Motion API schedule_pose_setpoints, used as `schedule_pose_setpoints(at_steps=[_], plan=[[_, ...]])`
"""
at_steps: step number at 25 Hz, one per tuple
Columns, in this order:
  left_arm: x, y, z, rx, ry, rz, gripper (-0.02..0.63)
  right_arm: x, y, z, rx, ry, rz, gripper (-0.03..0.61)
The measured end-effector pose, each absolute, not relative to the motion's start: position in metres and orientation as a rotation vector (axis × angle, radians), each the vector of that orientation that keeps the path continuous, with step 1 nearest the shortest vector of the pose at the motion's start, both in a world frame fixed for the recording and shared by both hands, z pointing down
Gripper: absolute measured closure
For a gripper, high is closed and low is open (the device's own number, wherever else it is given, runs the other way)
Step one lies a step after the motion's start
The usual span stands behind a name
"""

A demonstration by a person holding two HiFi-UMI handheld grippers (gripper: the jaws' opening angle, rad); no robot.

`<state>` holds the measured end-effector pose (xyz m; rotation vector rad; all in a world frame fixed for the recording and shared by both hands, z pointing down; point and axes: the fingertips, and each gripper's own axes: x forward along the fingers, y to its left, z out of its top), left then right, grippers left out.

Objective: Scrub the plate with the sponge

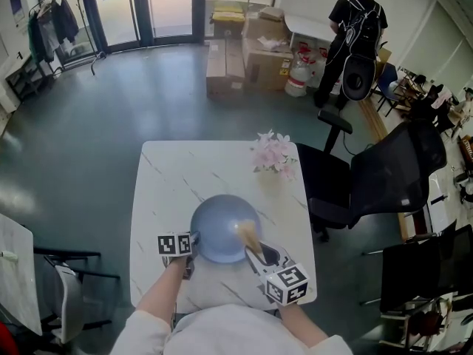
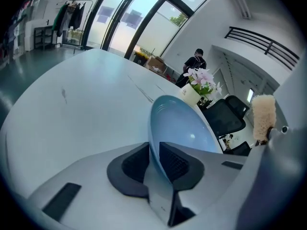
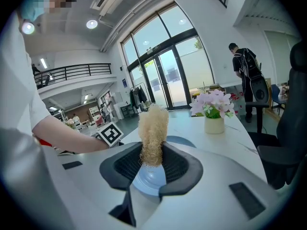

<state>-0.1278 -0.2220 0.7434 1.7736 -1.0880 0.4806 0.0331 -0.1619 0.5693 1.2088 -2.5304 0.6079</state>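
Note:
A round blue plate (image 1: pixel 219 224) lies on the white marble table (image 1: pixel 170 176), near its front edge. My left gripper (image 1: pixel 194 241) is at the plate's left rim. In the left gripper view the tilted plate (image 2: pixel 180 123) has its rim pinched between the dark pads, so the left gripper (image 2: pixel 154 159) is shut on it. My right gripper (image 1: pixel 256 248) reaches in from the front right, shut on a tan fibrous sponge (image 1: pixel 247 234) that hangs over the plate's right part. In the right gripper view the sponge (image 3: pixel 153 133) stands up from between the jaws of the right gripper (image 3: pixel 152 163).
A small white vase of pink flowers (image 1: pixel 273 154) stands at the table's far right corner. Black office chairs (image 1: pixel 384 176) crowd the table's right side, and another chair (image 1: pixel 66 302) stands at the left. A person (image 1: pixel 355 28) and cardboard boxes (image 1: pixel 244 50) are far behind.

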Motion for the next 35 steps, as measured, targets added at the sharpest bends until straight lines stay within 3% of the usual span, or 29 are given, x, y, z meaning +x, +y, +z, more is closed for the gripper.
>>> schedule_pose_setpoints(at_steps=[21, 35], plan=[[-0.126, -0.230, 0.726, 1.756, -1.129, 0.324, 0.571, 0.032, -0.166, 0.568, 1.194, -2.537, 0.586, 0.457], [-0.122, -0.214, 0.636, 1.935, -1.164, 0.077, 0.571, 0.018, -0.163, 0.562, 1.125, -2.543, 0.469, 0.457]])
